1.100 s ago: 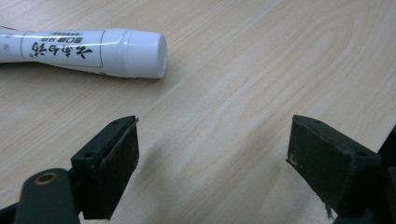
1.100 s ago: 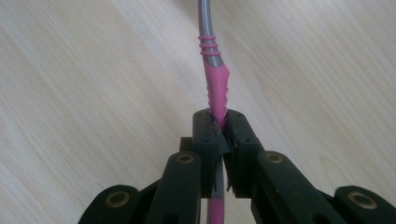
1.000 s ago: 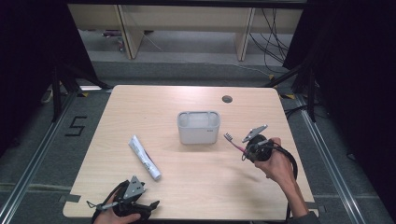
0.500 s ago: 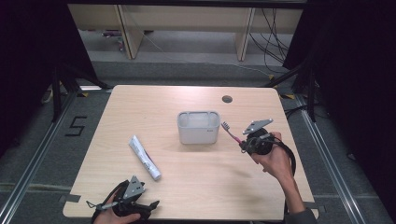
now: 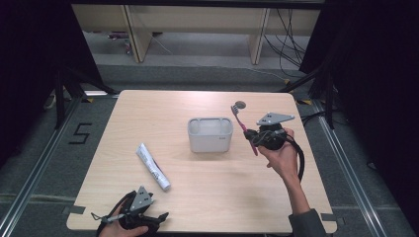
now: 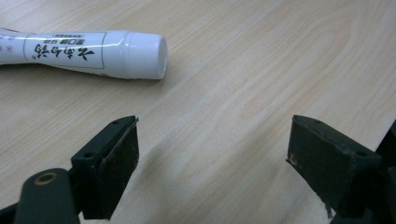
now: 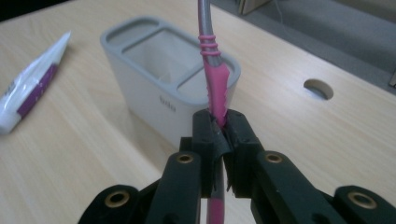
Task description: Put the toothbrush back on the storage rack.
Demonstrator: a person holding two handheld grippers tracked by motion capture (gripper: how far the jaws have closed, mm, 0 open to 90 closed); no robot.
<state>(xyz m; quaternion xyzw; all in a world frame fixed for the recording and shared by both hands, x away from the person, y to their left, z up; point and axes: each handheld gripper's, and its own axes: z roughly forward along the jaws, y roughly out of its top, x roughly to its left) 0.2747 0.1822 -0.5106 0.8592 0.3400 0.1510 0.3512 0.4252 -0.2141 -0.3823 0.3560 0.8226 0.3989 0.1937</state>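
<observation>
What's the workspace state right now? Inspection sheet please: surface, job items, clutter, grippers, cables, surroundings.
Surface: light wood table, round hole near far edge.
Job's things: grey holder mid-table, compartments look empty; toothpaste tube lying flat at its left; pink toothbrush held near upright beside the holder.
Clutter: nothing seen.
Grippers: left gripper open, low over table near the tube's cap; right gripper shut on toothbrush.
Cables: black loop by right hand.
Surroundings: shelving, floor cables, "5" floor mark.

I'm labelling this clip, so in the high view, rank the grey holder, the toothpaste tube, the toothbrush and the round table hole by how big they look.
1. Grey holder.
2. Toothpaste tube and toothbrush: similar length; the toothbrush is raised toward the camera in the right gripper, so I won't rank them.
3. Round hole, smallest.
</observation>
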